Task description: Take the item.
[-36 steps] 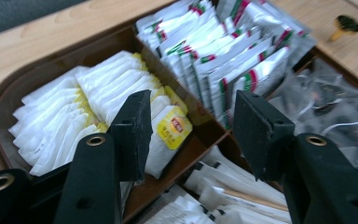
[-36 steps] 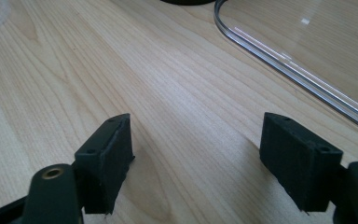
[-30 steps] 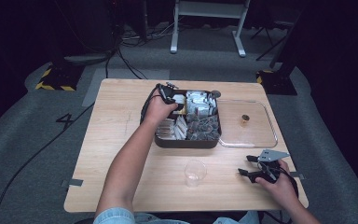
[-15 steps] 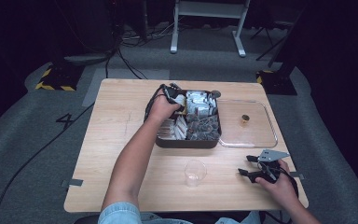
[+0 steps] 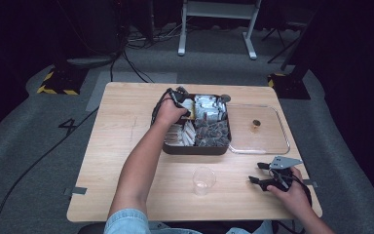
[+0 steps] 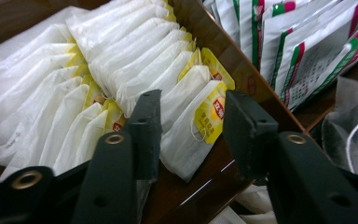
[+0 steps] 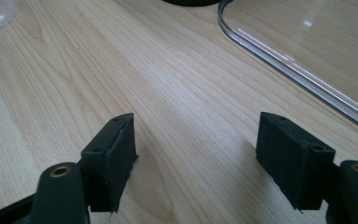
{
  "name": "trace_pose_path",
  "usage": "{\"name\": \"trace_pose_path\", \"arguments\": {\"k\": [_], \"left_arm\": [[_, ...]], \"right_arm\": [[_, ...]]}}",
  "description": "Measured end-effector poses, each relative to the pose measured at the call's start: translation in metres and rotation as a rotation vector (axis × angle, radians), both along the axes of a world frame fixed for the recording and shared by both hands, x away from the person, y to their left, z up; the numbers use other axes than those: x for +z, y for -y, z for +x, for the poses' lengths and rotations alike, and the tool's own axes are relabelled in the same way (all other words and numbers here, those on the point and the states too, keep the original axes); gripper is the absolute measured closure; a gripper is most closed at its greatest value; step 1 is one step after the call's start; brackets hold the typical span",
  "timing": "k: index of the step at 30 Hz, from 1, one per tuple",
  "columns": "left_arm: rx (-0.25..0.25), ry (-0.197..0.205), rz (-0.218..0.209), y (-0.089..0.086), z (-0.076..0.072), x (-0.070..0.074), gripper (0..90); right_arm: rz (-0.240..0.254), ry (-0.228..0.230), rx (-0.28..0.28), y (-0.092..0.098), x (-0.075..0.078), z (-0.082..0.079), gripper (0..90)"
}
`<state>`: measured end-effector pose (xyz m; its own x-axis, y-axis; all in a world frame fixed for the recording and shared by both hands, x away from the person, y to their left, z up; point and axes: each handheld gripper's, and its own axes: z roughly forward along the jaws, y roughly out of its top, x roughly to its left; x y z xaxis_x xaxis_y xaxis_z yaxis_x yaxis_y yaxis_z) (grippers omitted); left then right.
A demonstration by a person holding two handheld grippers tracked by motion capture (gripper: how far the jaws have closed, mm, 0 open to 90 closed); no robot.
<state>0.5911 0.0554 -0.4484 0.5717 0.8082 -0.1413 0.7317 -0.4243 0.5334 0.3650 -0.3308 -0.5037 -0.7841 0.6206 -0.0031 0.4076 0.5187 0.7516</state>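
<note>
A dark compartmented box (image 5: 195,150) stands at the middle of the wooden table (image 5: 126,131). My left gripper (image 5: 185,108) reaches down into its back-left compartment. In the left gripper view that gripper (image 6: 193,135) is open, its jaws on either side of the front white tea bags (image 6: 186,130) with yellow tags, in a packed row (image 6: 74,79). My right gripper (image 5: 257,173) rests low near the table's front right. It is open (image 7: 196,158) over bare wood with nothing between the jaws.
A clear lid (image 5: 258,131) with a small brown knob (image 5: 256,123) lies right of the box; its rim (image 7: 284,60) runs ahead of the right gripper. A clear plastic cup (image 5: 203,180) stands in front of the box. White-green sachets (image 6: 298,42) fill the neighbouring compartment.
</note>
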Motion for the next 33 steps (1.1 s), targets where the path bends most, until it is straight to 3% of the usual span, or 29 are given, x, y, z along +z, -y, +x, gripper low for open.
{"name": "trace_pose_path", "arguments": {"k": [5,12,14,23,33], "left_arm": [[-0.009,-0.014,0.035,0.004,0.001,-0.002,66.3],[-0.029,-0.031,0.071,0.007,0.0,-0.003,86.2],[-0.031,-0.031,0.075,0.008,0.0,-0.003,88.2],[-0.054,-0.003,0.053,0.003,-0.002,0.003,90.0],[-0.071,0.047,0.009,0.0,-0.005,0.022,90.0]], "right_arm": [[0.0,0.0,0.001,0.0,0.0,0.0,29.0],[0.0,0.0,0.001,0.0,0.0,0.0,29.1],[0.001,0.0,0.001,0.0,0.0,0.0,29.1],[0.001,0.0,0.001,0.0,0.0,0.0,29.1],[0.001,0.0,0.002,0.0,0.0,0.0,29.1]]}}
